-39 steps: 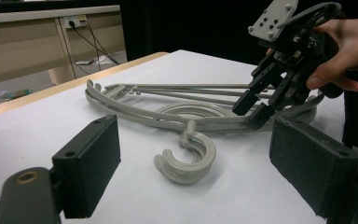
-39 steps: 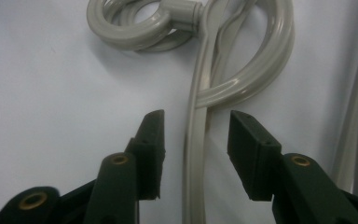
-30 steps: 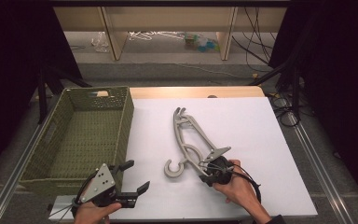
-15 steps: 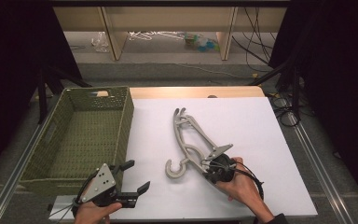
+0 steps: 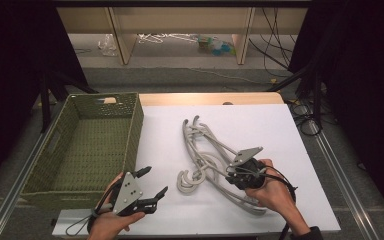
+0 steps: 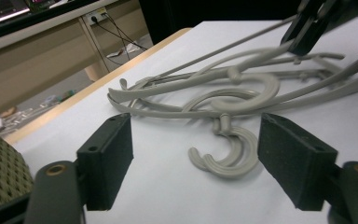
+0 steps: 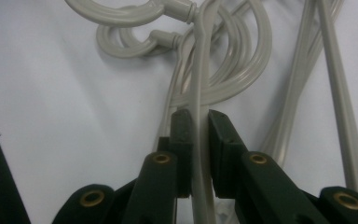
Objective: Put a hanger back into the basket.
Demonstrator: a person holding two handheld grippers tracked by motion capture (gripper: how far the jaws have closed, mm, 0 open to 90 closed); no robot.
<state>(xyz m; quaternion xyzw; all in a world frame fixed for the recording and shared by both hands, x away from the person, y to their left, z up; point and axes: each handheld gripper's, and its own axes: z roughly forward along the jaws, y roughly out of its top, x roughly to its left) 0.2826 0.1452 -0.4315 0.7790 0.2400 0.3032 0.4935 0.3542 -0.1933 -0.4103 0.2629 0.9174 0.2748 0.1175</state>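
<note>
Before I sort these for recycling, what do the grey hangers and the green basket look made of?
The hangers look like moulded plastic: uniform grey, smooth with a slight sheen, rounded hooks cast in one piece. The basket looks woven, olive green and matte, with a regular plaited texture; whether that is natural fibre or plastic strand cannot be told.

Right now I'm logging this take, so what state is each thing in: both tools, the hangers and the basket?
Right tool: shut on one grey hanger's arm, lifting it off the pile.
Left tool: open, nothing between its pads; jaws have just been closing a little, aimed at the hanger hooks.
Hangers: tangled pile lying on the white table, one gripped.
Basket: upright at the table's left, empty.
</note>
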